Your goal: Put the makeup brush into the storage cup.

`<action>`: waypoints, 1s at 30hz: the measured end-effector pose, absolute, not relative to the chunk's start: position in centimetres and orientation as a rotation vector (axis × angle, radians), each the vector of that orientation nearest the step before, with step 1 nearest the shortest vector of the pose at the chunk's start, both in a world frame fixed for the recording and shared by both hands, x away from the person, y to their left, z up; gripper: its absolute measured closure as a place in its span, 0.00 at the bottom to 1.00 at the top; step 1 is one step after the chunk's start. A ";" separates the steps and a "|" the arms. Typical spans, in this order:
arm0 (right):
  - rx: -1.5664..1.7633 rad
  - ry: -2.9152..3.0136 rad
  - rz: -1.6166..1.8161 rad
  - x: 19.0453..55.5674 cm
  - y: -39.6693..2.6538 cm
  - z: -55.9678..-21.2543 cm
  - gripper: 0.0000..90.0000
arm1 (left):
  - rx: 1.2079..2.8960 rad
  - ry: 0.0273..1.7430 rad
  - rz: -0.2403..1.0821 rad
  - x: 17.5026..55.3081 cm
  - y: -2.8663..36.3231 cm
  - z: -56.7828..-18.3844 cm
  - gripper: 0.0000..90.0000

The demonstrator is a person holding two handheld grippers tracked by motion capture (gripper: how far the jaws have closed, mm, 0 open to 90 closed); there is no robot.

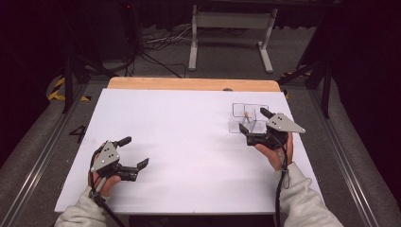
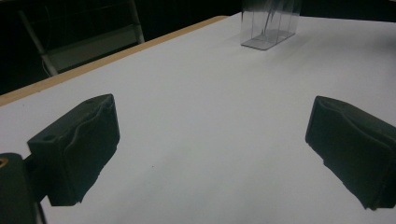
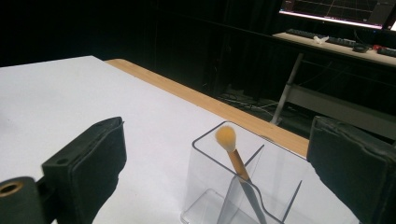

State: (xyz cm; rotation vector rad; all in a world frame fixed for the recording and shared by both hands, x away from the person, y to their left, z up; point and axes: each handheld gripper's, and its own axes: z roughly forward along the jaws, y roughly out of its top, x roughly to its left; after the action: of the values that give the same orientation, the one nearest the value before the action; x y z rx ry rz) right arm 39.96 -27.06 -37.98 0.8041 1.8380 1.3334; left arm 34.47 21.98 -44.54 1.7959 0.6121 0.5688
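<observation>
A brightly lit white table [image 1: 189, 142] stands out against a dim, nearly black room in the high view. Soft shadows pool under each hand. Both gripper views are grainy, their near black jaws slightly soft; the brush [image 3: 232, 150] tip blurs, and the clear holder [image 3: 243, 186] catches faint glare.

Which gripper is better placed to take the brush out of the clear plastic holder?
The right gripper. Its open jaws stand at the clear plastic divided holder, with the orange-tipped makeup brush between them in the right gripper view. The left gripper, also open, sits far across the white table.
</observation>
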 end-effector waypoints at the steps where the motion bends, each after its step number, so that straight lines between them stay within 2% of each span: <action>1: 0.804 1.838 1.333 40.0 -27.1 -38.0 0.06 | 1.796 0.612 0.569 34.5 22.0 -44.5 0.04; 30: 0.734 1.937 1.306 37.8 -26.3 -39.6 0.06 | 1.807 0.606 0.572 34.4 21.9 -44.5 0.04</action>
State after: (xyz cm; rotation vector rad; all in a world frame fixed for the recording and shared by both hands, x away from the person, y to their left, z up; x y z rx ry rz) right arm 37.82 -26.31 -39.61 0.7342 1.9366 1.3060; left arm 34.42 21.87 -44.54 1.8066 0.6055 0.5722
